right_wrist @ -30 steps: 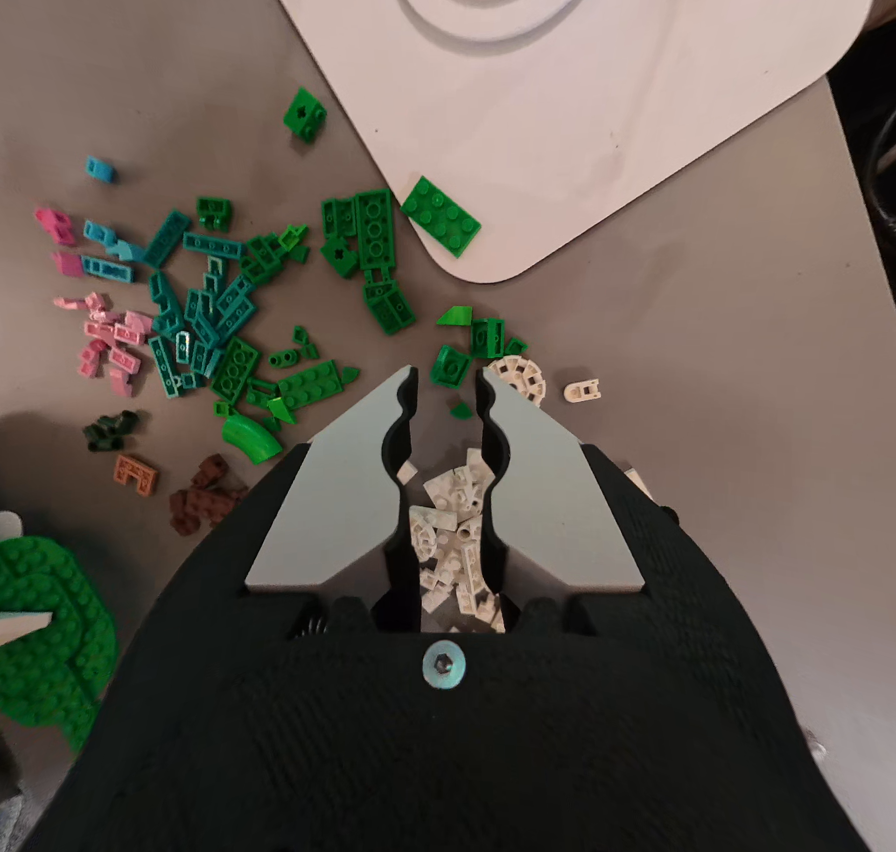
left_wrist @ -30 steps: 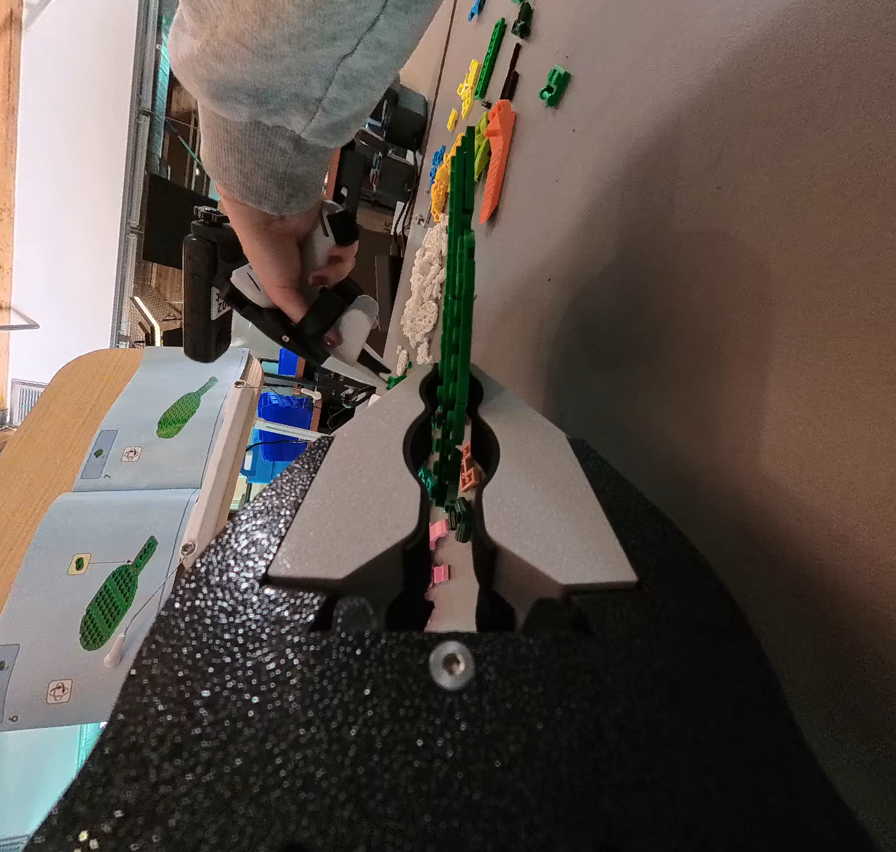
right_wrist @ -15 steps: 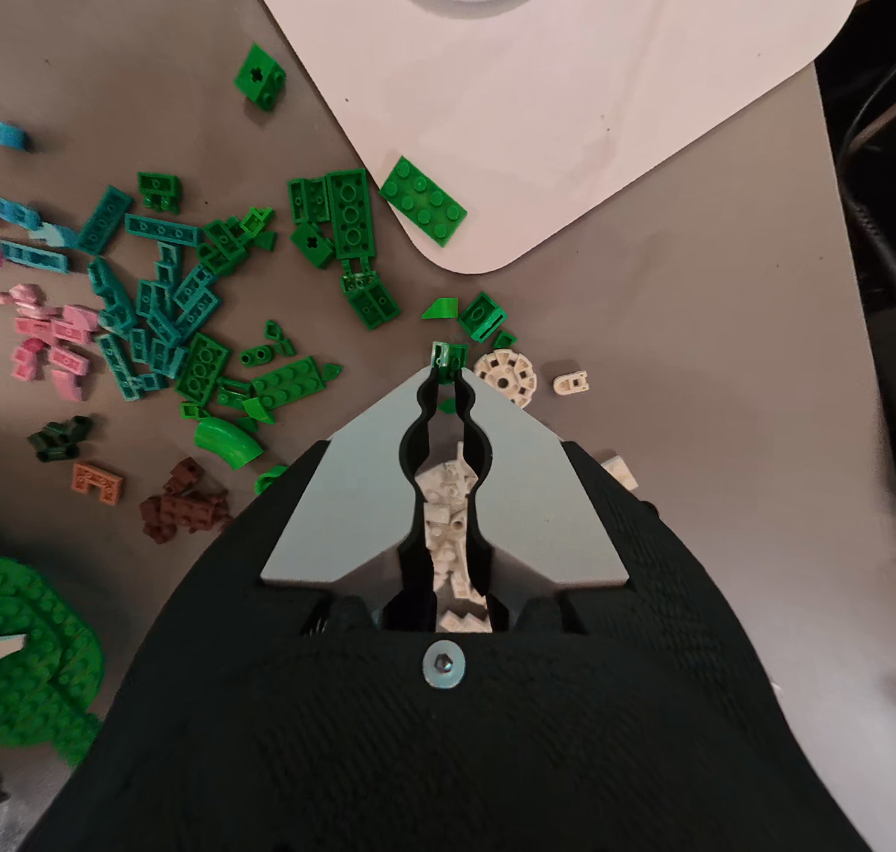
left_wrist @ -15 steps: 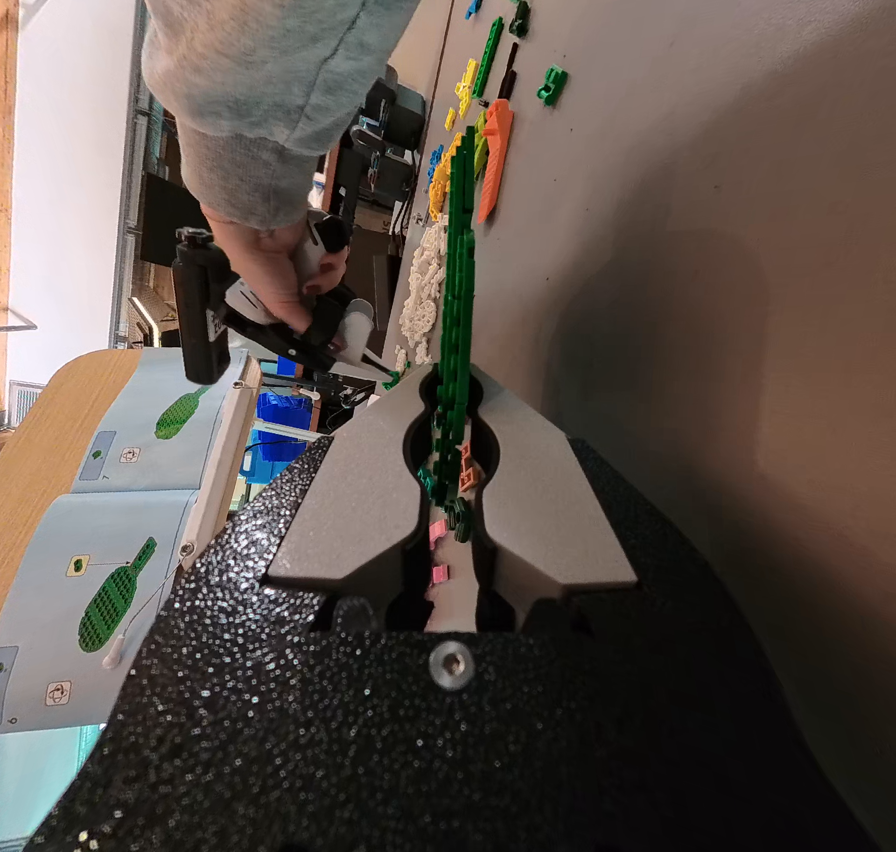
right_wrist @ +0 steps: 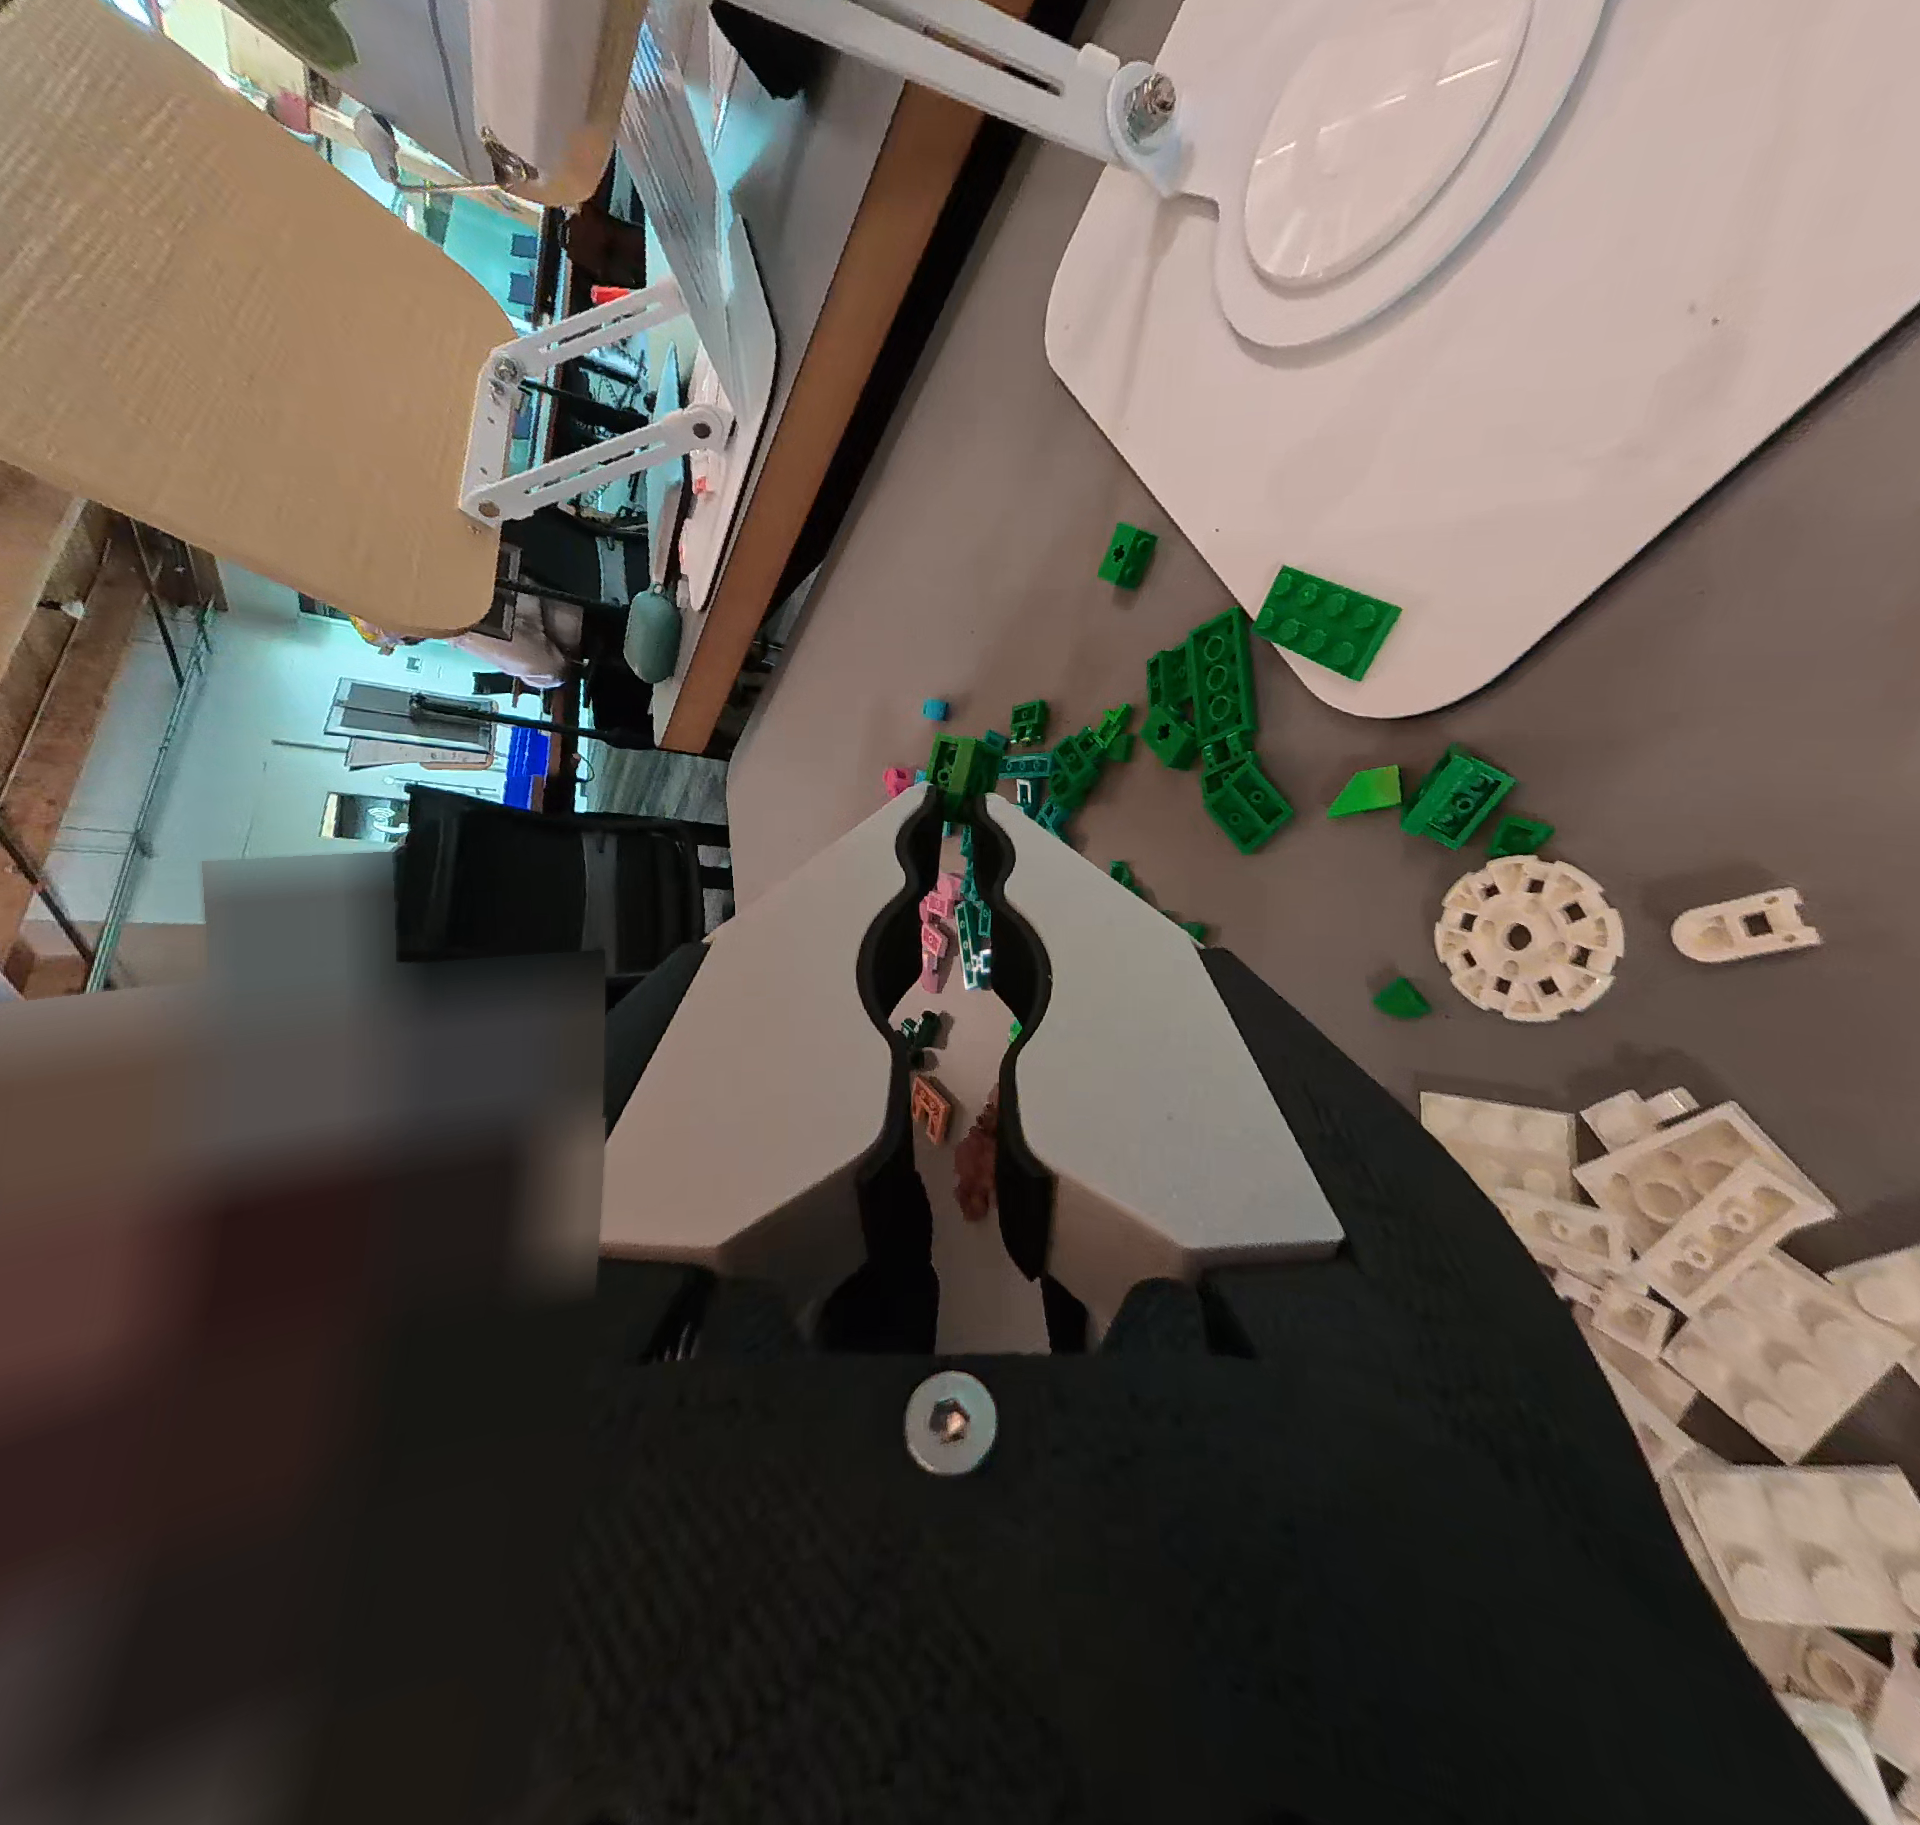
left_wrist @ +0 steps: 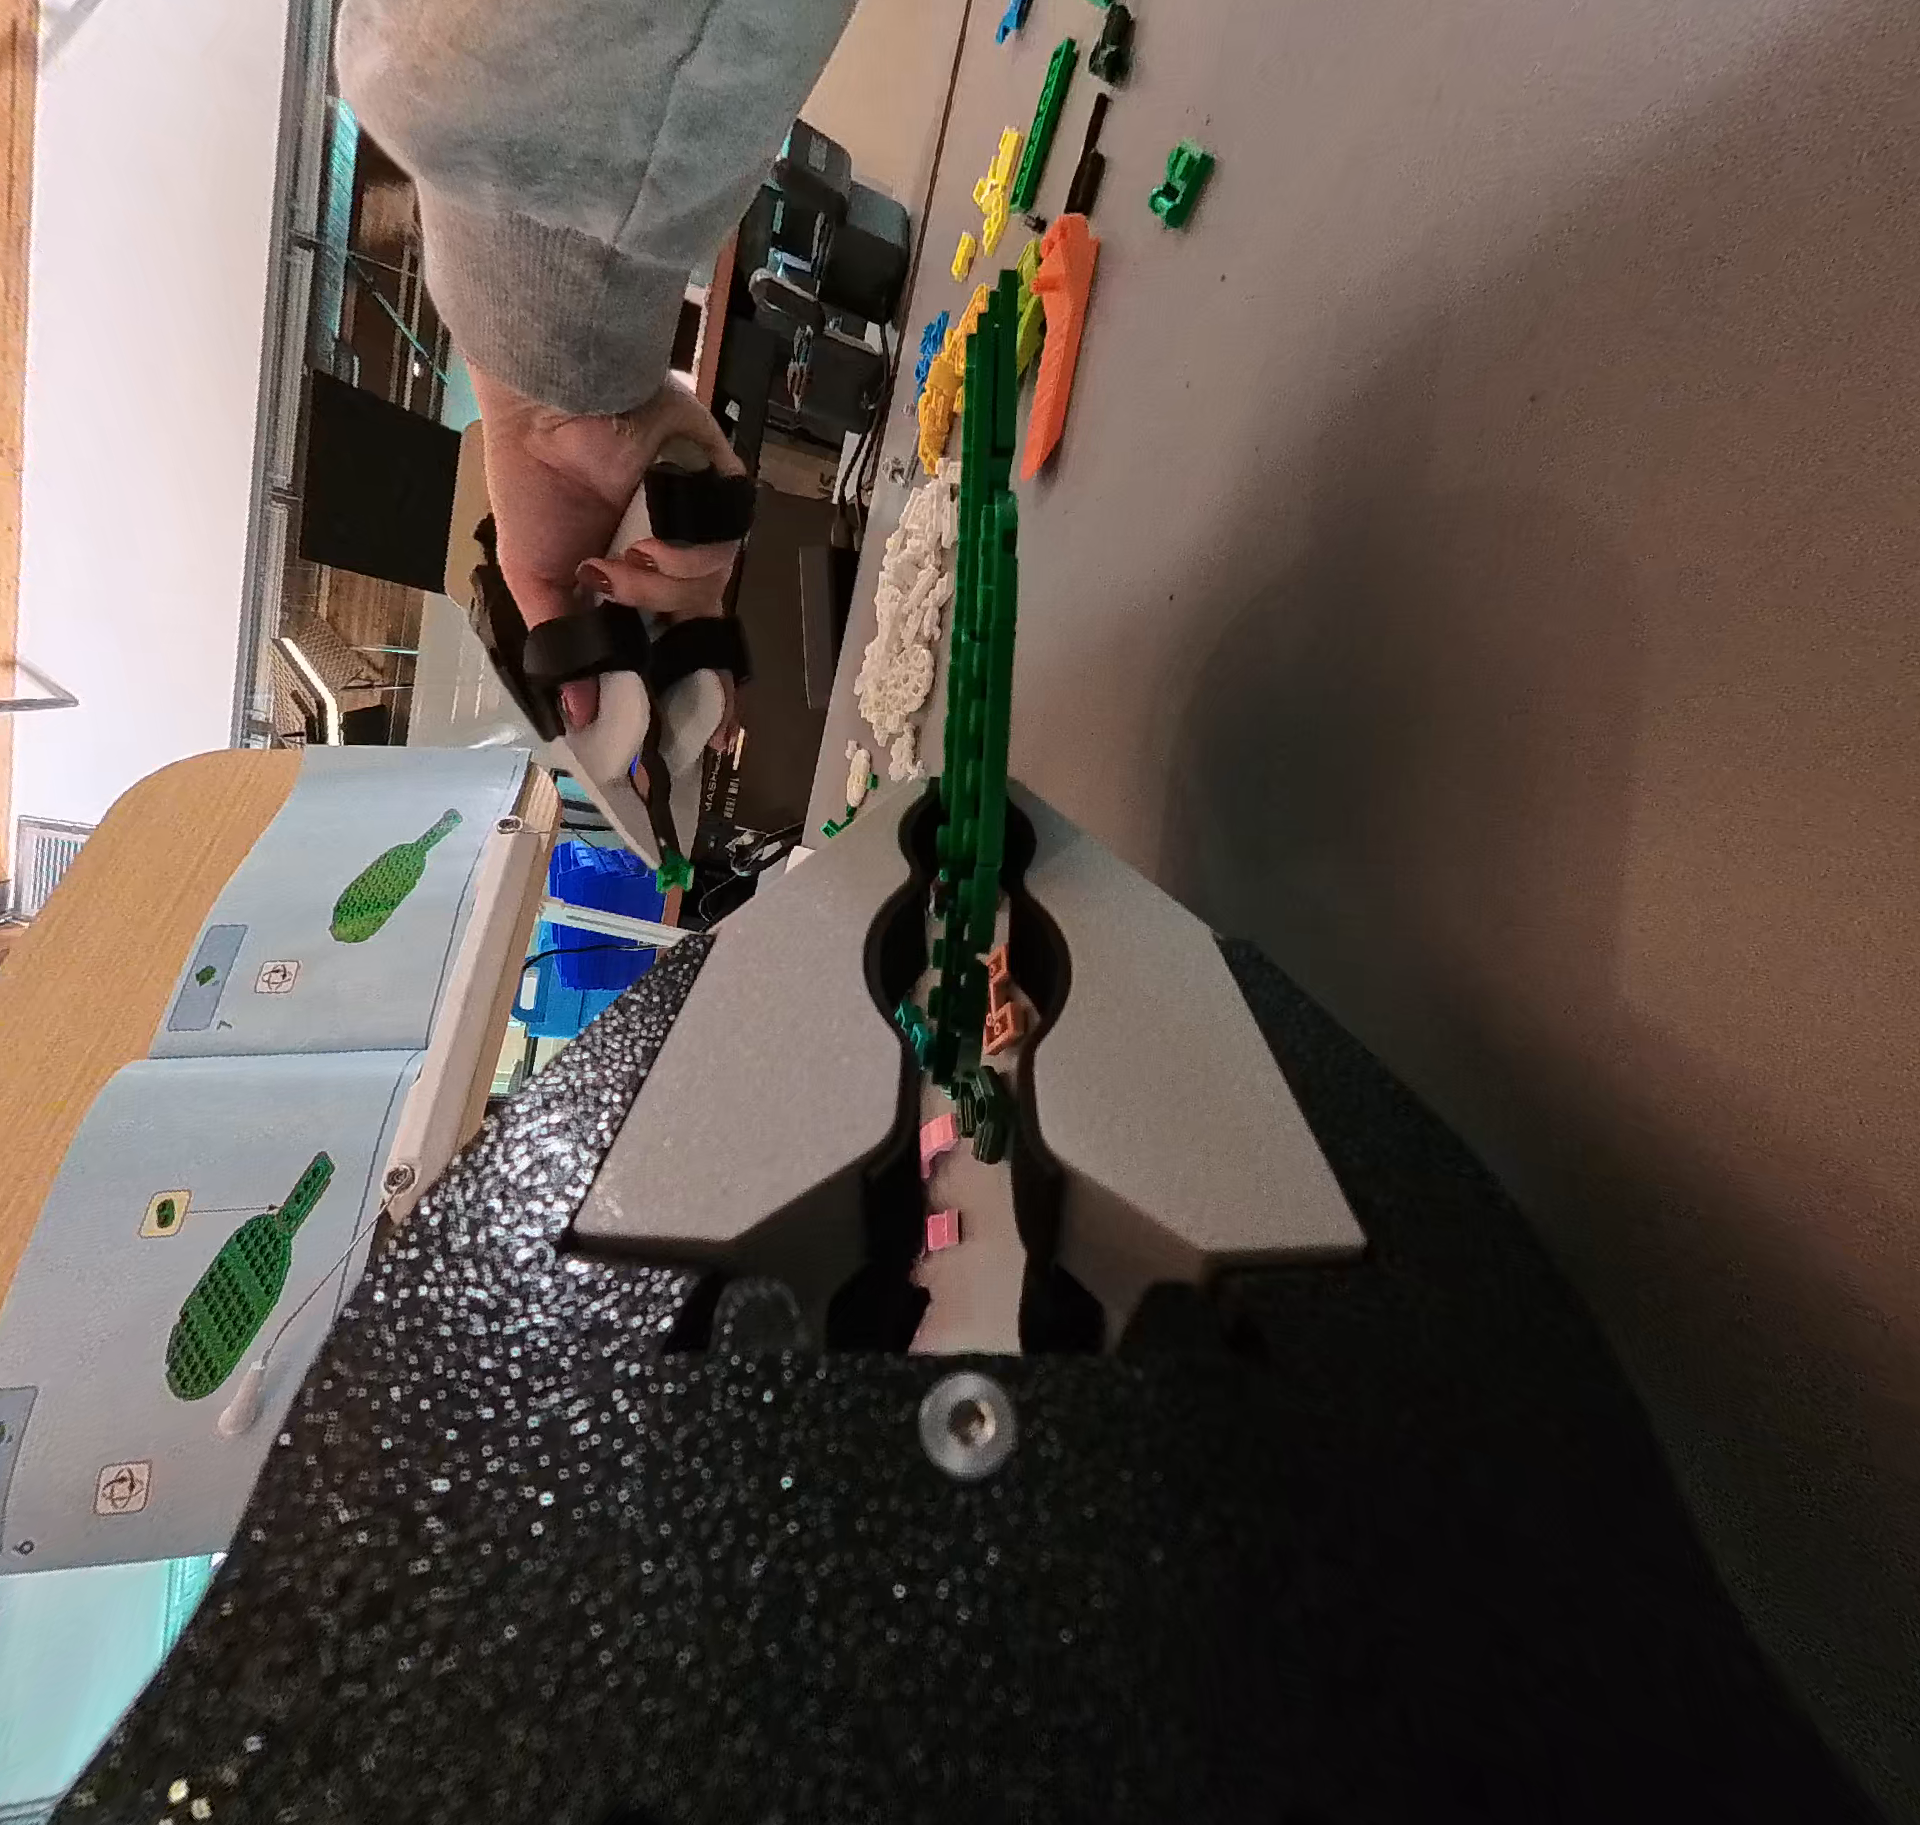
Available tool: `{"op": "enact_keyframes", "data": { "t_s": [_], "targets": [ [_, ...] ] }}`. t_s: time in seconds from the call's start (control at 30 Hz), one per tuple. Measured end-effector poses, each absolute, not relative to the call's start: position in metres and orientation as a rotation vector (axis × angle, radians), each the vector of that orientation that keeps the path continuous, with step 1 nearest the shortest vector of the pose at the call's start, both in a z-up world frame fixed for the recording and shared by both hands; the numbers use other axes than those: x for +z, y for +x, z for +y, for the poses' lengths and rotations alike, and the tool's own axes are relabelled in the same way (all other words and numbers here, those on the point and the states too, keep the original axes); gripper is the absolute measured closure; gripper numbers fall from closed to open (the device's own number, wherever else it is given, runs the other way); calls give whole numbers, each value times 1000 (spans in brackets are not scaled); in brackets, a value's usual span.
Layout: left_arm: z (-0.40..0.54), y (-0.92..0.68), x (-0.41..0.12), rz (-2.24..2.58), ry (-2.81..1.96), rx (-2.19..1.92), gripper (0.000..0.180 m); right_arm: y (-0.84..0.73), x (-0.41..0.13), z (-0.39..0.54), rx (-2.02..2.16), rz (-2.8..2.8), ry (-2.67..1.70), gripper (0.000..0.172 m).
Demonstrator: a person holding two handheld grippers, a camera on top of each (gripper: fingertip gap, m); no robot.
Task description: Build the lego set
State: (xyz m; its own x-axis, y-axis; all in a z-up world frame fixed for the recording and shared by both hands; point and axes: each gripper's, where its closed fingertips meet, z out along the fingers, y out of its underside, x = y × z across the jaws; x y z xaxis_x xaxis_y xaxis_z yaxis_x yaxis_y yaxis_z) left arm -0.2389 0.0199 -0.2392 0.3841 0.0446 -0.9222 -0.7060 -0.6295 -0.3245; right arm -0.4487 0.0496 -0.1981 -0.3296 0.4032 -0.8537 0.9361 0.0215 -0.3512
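My left gripper (left_wrist: 971, 811) is shut on the edge of a flat green brick-built plate (left_wrist: 982, 549), seen edge-on and held upright against the grey table (left_wrist: 1507, 528). My right gripper (right_wrist: 961, 801) is shut on a small green brick (right_wrist: 958, 759) at its fingertips and holds it above the table. In the left wrist view the right gripper (left_wrist: 663, 853) hangs in a person's hand to the left of the plate, with the small green brick (left_wrist: 673, 873) at its tip, apart from the plate.
Loose green and teal bricks (right_wrist: 1216, 715), a white round piece (right_wrist: 1527, 939) and a heap of white pieces (right_wrist: 1714, 1256) lie on the table. A white stand base (right_wrist: 1455, 373) carries a green plate (right_wrist: 1325, 622). An open instruction booklet (left_wrist: 312, 944) stands left. Orange (left_wrist: 1060, 352), yellow (left_wrist: 951, 393) and white (left_wrist: 909, 622) pieces lie beyond.
My right gripper closed on the small green brick on the table, lifted it and swung it over toward the left gripper. The left gripper and its green plate have stayed still.
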Motion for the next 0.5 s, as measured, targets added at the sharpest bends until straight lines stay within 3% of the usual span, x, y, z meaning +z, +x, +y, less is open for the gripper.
{"op": "enact_keyframes", "data": {
  "t_s": [0.2, 0.27, 0.43, 0.5],
  "targets": [
    [20, -239, -240, 572, -1915, 1309, 175, -455, -189, 51, -1420, 1833, 1335, 168],
    [20, -239, -240, 572, -1916, 1309, 175, -456, -183, 49, -1548, 2087, 1205, 168],
    [20, -239, -240, 571, -1917, 1306, 174, -433, -180, 37, -1717, 3150, 207, 168],
    [20, -239, -241, 571, -1921, 1306, 174, -428, -202, 43, -1400, 3400, -44, 168]
  ]
}}
